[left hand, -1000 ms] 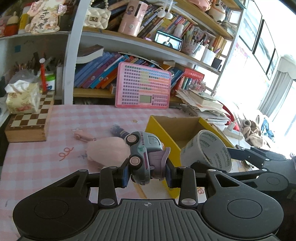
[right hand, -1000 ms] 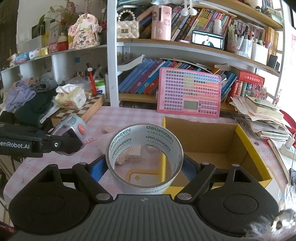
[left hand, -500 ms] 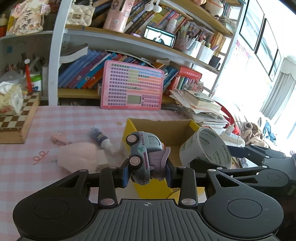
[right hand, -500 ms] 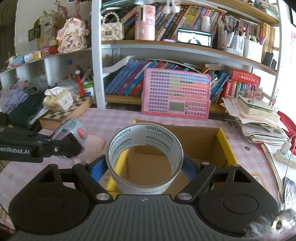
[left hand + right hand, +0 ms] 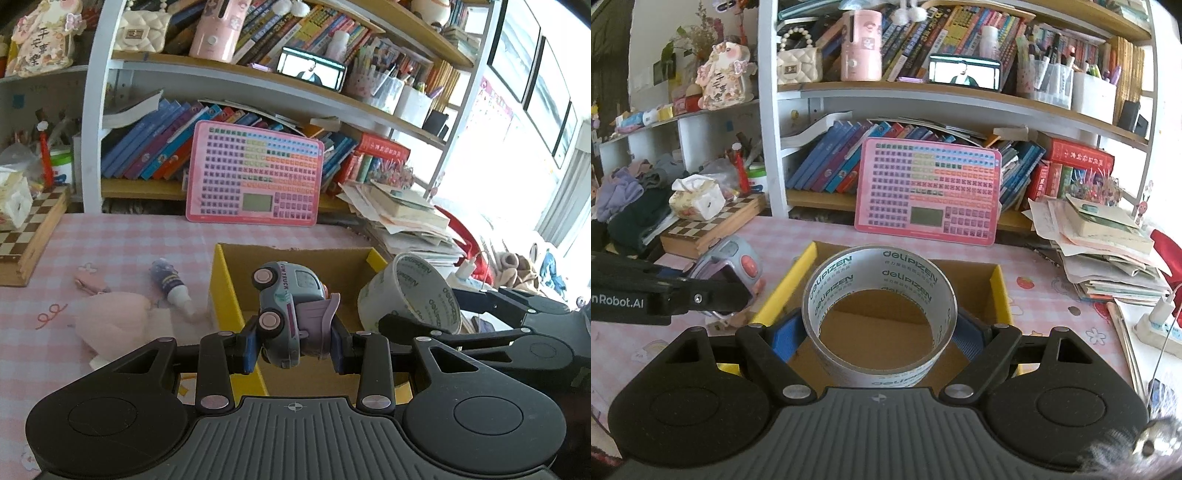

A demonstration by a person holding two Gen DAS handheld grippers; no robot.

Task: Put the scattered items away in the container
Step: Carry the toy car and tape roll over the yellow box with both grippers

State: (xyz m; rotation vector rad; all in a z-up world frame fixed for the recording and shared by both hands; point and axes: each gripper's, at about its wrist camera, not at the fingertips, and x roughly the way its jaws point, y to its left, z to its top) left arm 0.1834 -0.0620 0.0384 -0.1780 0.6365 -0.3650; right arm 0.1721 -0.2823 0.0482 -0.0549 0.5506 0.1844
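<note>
The left gripper (image 5: 291, 349) clamps a toy truck (image 5: 291, 314) marked "FUN TRUCK", held above the near left corner of the yellow box (image 5: 225, 295). Only the left wrist view shows the pink plush (image 5: 110, 325) and small bottle (image 5: 171, 286) lying left of those jaws. The right gripper (image 5: 879, 328) grips a tape roll (image 5: 879, 317) printed "deliPIZEN" over the box's open inside (image 5: 997, 295); its view alone reads "nRobot.AI" on the other gripper's side.

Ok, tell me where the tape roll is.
The tape roll is clamped in the right gripper, over the open yellow box, right of the toy truck in the left-wrist view.
</note>
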